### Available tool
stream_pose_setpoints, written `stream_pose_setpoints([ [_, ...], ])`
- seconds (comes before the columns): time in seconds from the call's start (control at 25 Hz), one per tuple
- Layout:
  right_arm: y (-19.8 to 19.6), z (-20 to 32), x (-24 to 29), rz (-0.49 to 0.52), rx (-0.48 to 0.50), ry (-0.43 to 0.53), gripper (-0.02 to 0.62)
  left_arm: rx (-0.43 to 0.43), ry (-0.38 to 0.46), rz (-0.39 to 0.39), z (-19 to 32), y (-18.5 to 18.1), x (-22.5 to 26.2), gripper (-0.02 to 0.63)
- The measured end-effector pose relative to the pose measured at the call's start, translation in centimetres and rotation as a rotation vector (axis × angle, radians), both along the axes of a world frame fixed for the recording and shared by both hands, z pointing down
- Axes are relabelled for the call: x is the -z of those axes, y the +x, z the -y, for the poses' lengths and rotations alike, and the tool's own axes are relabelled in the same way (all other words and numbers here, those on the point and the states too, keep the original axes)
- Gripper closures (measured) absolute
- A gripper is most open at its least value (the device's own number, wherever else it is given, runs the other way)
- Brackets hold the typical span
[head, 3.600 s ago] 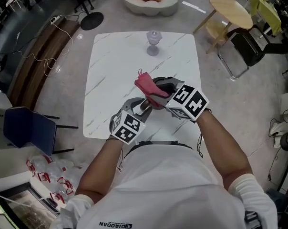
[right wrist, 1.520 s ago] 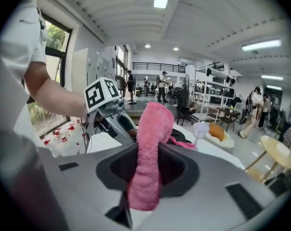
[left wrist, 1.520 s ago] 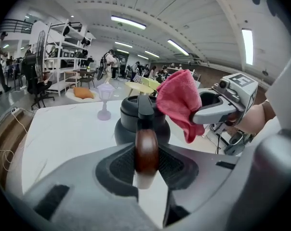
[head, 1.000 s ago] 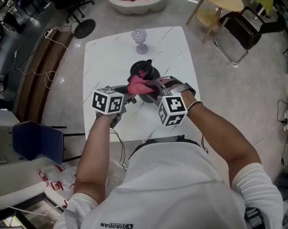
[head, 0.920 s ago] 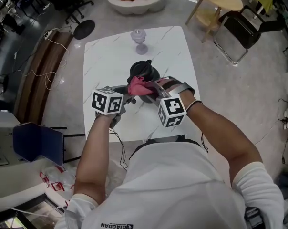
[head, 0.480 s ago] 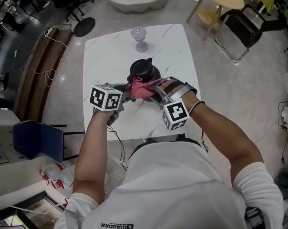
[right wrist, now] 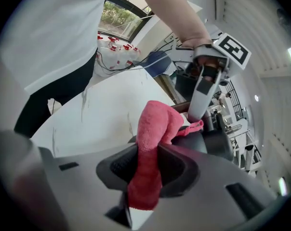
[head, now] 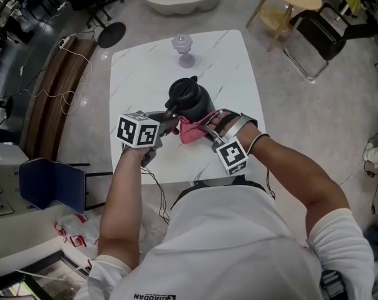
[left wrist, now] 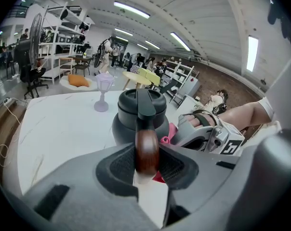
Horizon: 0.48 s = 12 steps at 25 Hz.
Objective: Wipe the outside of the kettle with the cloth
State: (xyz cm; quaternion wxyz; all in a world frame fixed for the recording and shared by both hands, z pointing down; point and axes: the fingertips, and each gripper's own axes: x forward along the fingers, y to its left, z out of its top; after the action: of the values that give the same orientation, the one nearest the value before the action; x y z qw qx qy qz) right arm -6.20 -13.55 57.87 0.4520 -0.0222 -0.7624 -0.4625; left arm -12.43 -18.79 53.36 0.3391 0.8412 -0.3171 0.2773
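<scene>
Steadying the black round kettle (head: 188, 99) by its brown wooden handle (left wrist: 146, 150), the left gripper (head: 169, 124) is clamped there, while the right gripper (head: 201, 126) pinches the pink terry cloth (head: 189, 131) just near-right of the kettle's wall.

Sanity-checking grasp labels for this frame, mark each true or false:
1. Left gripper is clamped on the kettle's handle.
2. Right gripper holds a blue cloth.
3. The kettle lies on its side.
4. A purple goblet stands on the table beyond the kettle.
1. True. The left gripper is closed on the brown wooden handle of the black kettle.
2. False. The right gripper pinches a pink cloth.
3. False. The kettle stands upright on the white table.
4. True. The purple goblet stands near the table's far edge.
</scene>
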Motion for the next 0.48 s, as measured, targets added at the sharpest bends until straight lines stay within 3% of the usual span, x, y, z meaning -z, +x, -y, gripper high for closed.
stream_pose_setpoints([
  [0.48,1.9,-1.3,-7.3,-0.148,0.029,-0.067,0.485,-0.017,0.000,0.013,-0.6,0.3,-0.6,0.497],
])
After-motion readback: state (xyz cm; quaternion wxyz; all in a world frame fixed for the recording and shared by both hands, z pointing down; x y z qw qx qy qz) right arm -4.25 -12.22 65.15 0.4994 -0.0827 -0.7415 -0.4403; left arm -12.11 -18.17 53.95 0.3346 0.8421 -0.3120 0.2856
